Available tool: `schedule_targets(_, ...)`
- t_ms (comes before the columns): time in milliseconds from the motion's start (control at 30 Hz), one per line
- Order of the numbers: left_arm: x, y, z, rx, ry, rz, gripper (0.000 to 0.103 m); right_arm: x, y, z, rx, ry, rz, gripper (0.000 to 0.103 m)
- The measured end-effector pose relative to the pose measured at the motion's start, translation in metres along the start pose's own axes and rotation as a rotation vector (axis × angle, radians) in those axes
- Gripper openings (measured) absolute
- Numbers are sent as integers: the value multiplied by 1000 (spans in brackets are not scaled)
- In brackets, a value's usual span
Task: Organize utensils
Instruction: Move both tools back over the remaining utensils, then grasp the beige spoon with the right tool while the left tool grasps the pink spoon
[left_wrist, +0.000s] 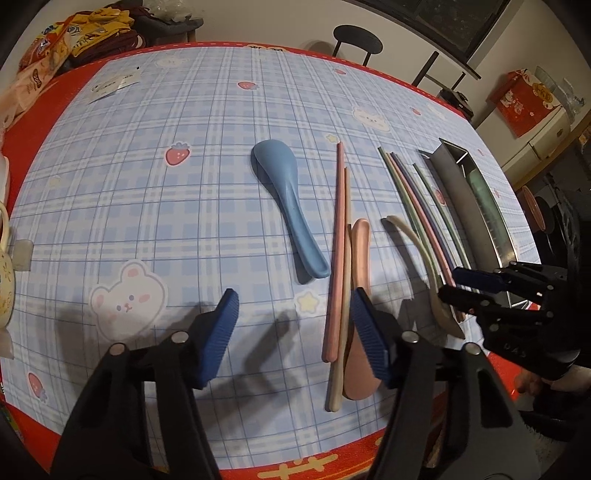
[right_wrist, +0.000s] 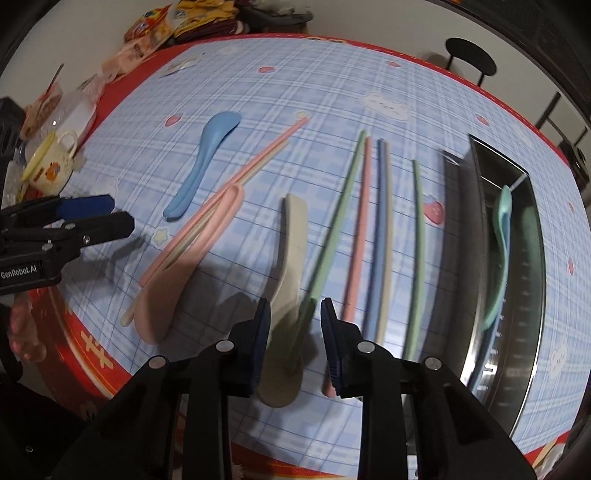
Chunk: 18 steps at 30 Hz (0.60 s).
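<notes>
The left gripper (left_wrist: 293, 332) hangs low over the near edge of the table (left_wrist: 184, 184), its blue fingers spread wide and holding nothing. Between and just past them lie a pink chopstick (left_wrist: 336, 258) and a beige chopstick (left_wrist: 341, 314) side by side, with a pink spoon (left_wrist: 360, 258) touching their right side. A blue spoon (left_wrist: 288, 206) lies a little to the left, bowl away from the person.

The right gripper (right_wrist: 293, 328) reaches in from the near edge too, tilted down toward the cloth. Its jaws stand apart, with the near end of a green chopstick (right_wrist: 332, 221) between them; the view is blurred there, and the pads do not seem to press it. Under that end lies a beige spoon (right_wrist: 291, 251). To the right lie more chopsticks in a row: a pink one (right_wrist: 360, 221), a blue one (right_wrist: 380, 221), and a second green one (right_wrist: 417, 240) just beside the metal tray (right_wrist: 469, 206). Inside the tray a mint spoon (right_wrist: 500, 258) lies lengthwise.

A yellow-lidded mug (right_wrist: 51, 162) stands at the far left of the table.
</notes>
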<state>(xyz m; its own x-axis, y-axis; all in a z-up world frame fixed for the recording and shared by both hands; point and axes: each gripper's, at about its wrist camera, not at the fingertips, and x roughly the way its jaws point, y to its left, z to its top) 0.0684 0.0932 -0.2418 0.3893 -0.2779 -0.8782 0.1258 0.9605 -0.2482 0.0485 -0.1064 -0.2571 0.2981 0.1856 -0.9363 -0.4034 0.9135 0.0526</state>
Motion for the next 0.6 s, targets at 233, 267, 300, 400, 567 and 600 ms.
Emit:
schedule_targets(233, 2, 6, -1, -16, 8, -29, 54, 11, 13, 2, -23, 35, 22, 24)
schedule_targets(267, 2, 7, -2, -18, 10, -33, 52, 12, 11, 2, -10, 39, 28, 24)
schedule_targets(300, 2, 7, -2, -19, 11, -36, 52, 11, 10, 2, 2, 36, 35, 24)
schedule_targets(400, 3, 7, -3, -20, 11, -43, 51, -1, 1, 2, 59, -16, 70, 24)
schedule_targets(567, 7, 4, -4, -21, 21, -63, 46, -4, -16, -1, 110, -16, 27, 23)
schedule_targets(600, 7, 2, -4, -15, 23, -66, 41, -2, -18, -2, 107, -8, 23, 19)
